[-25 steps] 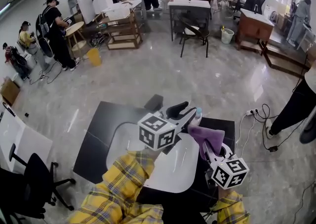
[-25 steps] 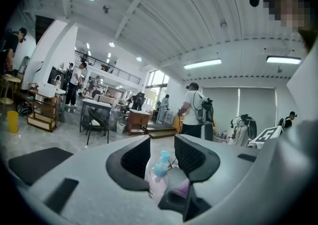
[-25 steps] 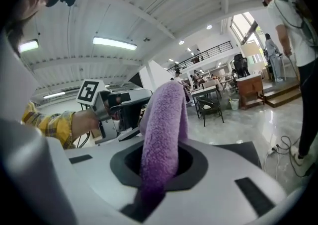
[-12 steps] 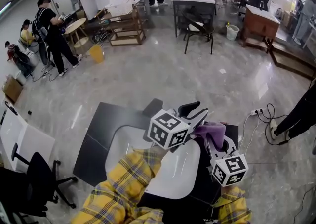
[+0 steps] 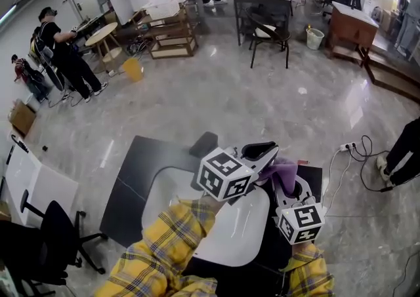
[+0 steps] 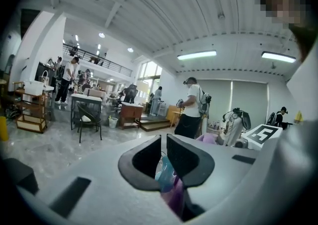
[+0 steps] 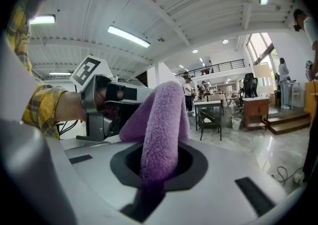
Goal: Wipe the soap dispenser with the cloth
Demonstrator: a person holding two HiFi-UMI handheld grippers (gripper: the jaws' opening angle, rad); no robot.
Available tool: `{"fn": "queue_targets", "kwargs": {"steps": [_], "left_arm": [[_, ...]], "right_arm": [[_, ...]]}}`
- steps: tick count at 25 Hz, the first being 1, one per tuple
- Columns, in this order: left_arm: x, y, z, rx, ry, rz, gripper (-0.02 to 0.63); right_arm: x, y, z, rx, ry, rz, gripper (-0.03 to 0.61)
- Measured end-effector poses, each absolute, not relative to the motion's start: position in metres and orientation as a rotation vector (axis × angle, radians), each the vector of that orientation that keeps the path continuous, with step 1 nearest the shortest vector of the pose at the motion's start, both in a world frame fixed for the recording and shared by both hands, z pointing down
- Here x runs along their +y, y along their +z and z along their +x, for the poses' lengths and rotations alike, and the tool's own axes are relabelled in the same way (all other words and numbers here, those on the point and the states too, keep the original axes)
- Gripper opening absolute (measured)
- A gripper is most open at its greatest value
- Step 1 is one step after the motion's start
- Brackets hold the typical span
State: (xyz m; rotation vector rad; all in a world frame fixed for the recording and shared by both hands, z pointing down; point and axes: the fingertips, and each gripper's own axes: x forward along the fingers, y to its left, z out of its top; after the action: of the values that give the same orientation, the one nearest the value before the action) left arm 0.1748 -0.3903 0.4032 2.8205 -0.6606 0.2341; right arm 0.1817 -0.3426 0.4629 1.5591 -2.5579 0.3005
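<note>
Two hand-held grippers meet over a white rounded surface (image 5: 167, 191), seen from above, each carried by an arm in a yellow plaid sleeve (image 5: 167, 237). The left gripper (image 5: 262, 152) has just been closing. In the left gripper view its jaws stand almost together, with only a thin slit between them, pressed onto a slim part of the pale blue soap dispenser (image 6: 165, 173). From above, the dispenser is hidden beneath this gripper.

The right gripper (image 5: 287, 185) sits just beside the left one, on its right. Its jaws are clamped on a purple cloth (image 5: 283, 171). In the right gripper view the fleecy cloth (image 7: 161, 119) rises from between the jaws in a thick fold and leans toward the left gripper (image 7: 107, 105). A purple patch of cloth (image 6: 176, 198) also shows directly under the dispenser in the left gripper view.

Around them lies a glossy grey floor (image 5: 216, 92), with a black chair (image 5: 270, 35) and people standing (image 5: 65, 53) well apart.
</note>
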Motion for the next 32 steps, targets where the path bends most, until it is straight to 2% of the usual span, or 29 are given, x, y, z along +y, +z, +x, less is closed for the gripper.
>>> {"fn": "queue_targets", "kwargs": {"steps": [7,32], "left_arm": [[-0.383,0.405,0.179,-0.591,0.197,2.787,0.026],[-0.383,0.405,0.179,-0.622,0.178,2.787,0.025]], "right_arm": [[-0.349,0.473,0.183,-2.535,0.232,1.543,0.037],[-0.352,0.553,0.186,-2.313,0.412,1.534,0.037]]}}
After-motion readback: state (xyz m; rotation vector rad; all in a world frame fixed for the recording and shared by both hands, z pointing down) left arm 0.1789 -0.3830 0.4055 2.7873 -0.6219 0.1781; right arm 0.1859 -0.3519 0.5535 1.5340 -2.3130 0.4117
